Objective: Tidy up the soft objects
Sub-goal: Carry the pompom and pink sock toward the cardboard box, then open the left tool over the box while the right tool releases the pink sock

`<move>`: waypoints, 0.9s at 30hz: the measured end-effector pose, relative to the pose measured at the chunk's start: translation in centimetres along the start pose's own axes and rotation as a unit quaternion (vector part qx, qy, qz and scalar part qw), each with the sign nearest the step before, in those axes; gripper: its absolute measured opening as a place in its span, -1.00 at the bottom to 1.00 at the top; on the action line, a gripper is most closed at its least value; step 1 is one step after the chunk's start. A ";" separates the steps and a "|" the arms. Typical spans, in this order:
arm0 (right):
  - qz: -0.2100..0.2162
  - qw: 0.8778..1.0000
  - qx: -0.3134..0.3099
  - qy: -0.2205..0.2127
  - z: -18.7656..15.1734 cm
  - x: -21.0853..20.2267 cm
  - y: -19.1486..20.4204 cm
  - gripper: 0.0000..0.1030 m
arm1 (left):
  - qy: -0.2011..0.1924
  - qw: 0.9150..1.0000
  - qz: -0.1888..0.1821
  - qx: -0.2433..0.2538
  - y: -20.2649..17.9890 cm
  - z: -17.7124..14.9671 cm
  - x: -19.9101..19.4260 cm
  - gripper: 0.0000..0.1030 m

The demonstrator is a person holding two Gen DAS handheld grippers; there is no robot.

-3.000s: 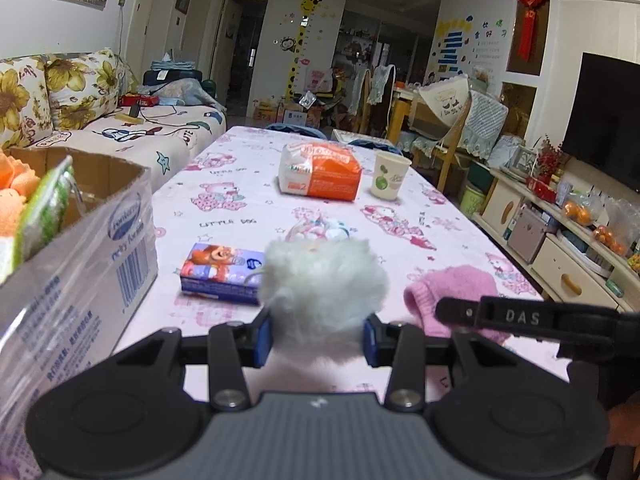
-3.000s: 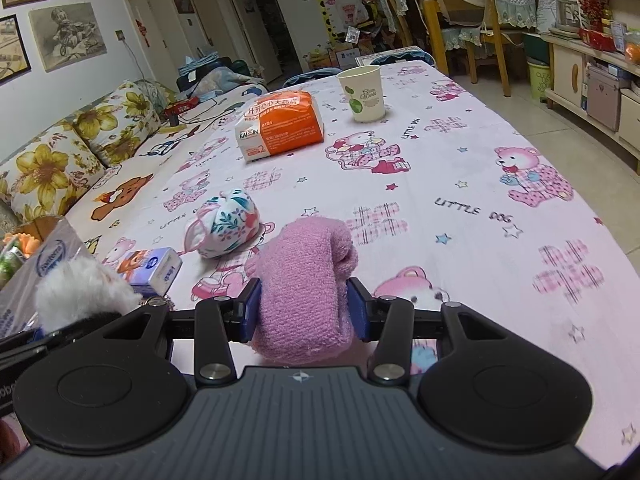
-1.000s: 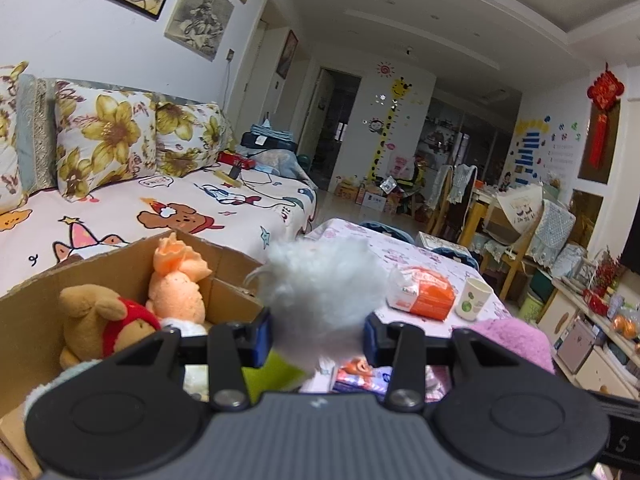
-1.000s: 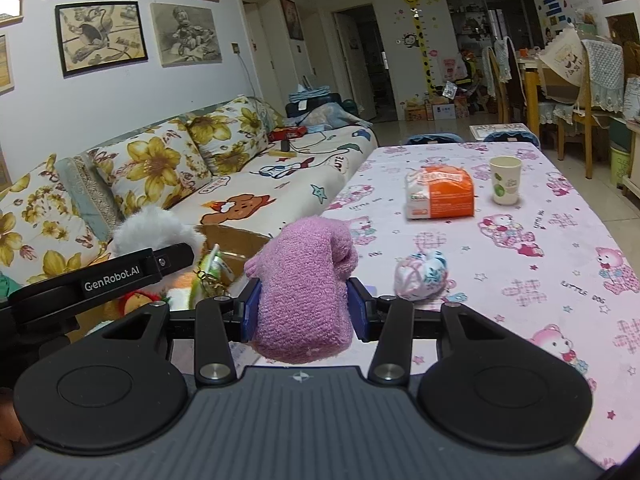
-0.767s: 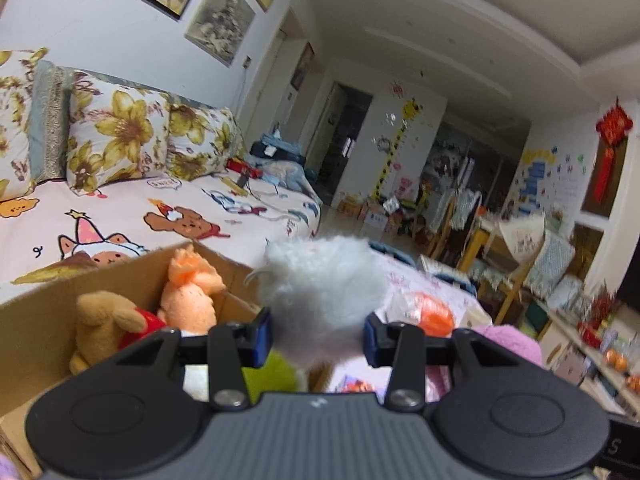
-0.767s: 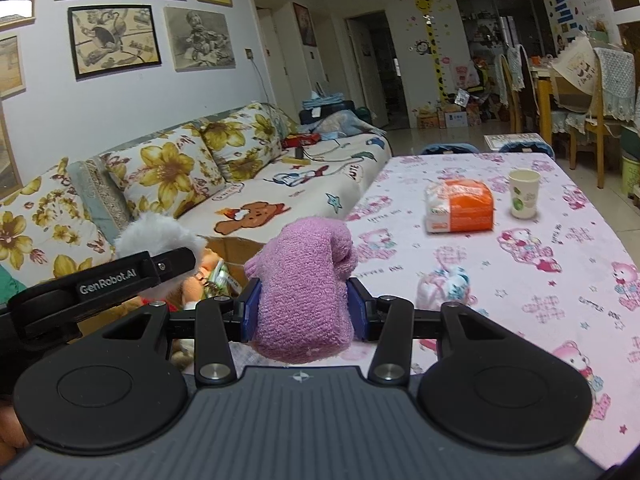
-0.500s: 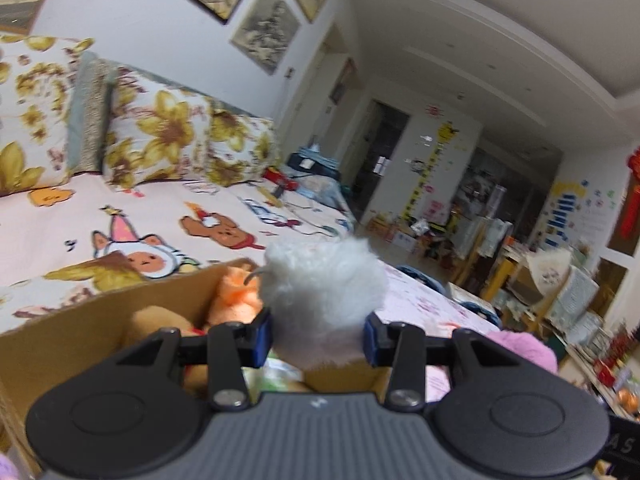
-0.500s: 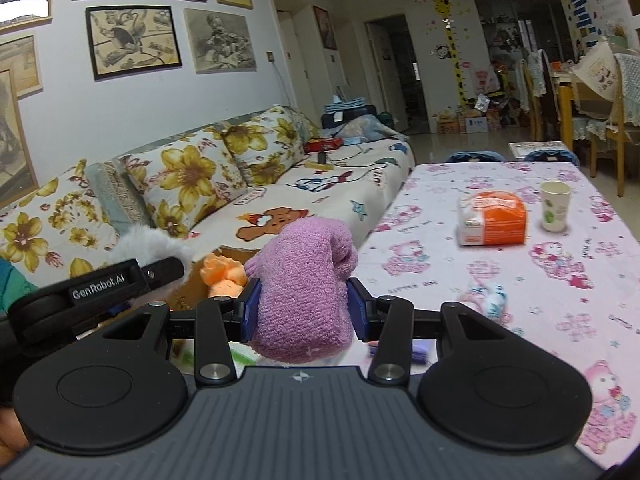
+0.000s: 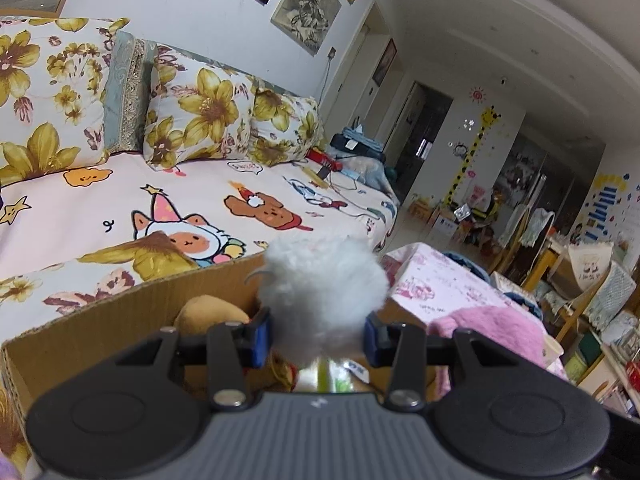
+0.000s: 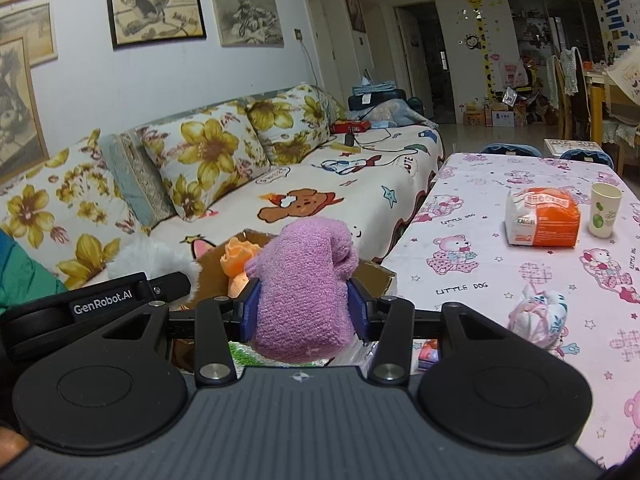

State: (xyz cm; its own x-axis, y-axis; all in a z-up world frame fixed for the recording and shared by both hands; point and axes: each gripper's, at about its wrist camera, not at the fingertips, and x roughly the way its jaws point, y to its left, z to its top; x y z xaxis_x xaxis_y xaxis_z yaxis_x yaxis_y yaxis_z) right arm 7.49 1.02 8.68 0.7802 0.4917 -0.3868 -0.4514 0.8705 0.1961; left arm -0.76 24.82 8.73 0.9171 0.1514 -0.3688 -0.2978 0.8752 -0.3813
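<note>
My left gripper (image 9: 318, 340) is shut on a white fluffy ball (image 9: 322, 292) and hangs over the open cardboard box (image 9: 120, 316). A brown plush toy (image 9: 208, 314) lies inside the box below it. My right gripper (image 10: 304, 312) is shut on a rolled pink knitted cloth (image 10: 306, 288), held just right of the left one and above the box's near side. That pink cloth (image 9: 492, 332) shows at the right of the left wrist view. An orange plush toy (image 10: 236, 264) sits in the box (image 10: 376, 276). The white ball (image 10: 148, 258) peeks out behind the left gripper's arm.
A sofa (image 10: 320, 196) with flowered cushions runs behind the box. The table (image 10: 500, 272) under a pink bear-print cloth carries an orange-and-white pack (image 10: 542, 218), a paper cup (image 10: 604, 210) and a small patterned pouch (image 10: 538, 314). Chairs and shelves stand far right.
Both grippers have swung left from above the table toward the box and sofa, each keeping its hold. The box's inside now lies directly under the left gripper.
</note>
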 end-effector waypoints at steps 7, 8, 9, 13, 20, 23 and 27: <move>-0.011 1.000 0.007 0.002 0.2 0.1 -0.6 0.86 | 0.012 1.000 0.018 -0.003 0.2 -0.1 0.5 0.19; -0.008 1.000 0.015 -0.004 0.3 -0.4 -1.0 0.89 | 0.010 1.000 0.016 -0.001 0.1 0.0 0.4 0.25; -0.008 1.000 0.021 -0.009 0.3 -1.0 -1.2 0.91 | 0.006 1.000 0.015 0.001 0.0 0.0 0.3 0.27; -0.025 0.999 0.032 -0.019 0.0 -2.9 -1.8 0.94 | -0.001 1.000 0.012 0.017 -0.7 -0.2 0.0 0.46; -0.056 0.997 0.040 -0.017 -1.1 -5.8 -2.7 0.96 | -0.010 0.999 0.002 0.044 -2.0 -0.5 -0.2 0.54; -0.064 0.997 0.047 -0.015 -1.6 -6.1 -2.9 0.98 | -0.015 0.998 -0.006 0.053 -2.4 -0.7 -0.4 0.59; -0.074 0.996 0.053 -0.015 -1.9 -6.9 -3.2 0.98 | -0.020 0.998 -0.012 0.062 -2.9 -0.9 -0.6 0.60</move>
State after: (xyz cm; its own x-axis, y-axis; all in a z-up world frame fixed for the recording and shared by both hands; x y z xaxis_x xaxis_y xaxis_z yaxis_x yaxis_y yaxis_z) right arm 2.70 -5.20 9.01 0.8485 0.3564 -0.3912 -0.2830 0.9302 0.2337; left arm -0.67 21.76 9.27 0.9339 0.1461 -0.3263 -0.2431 0.9287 -0.2800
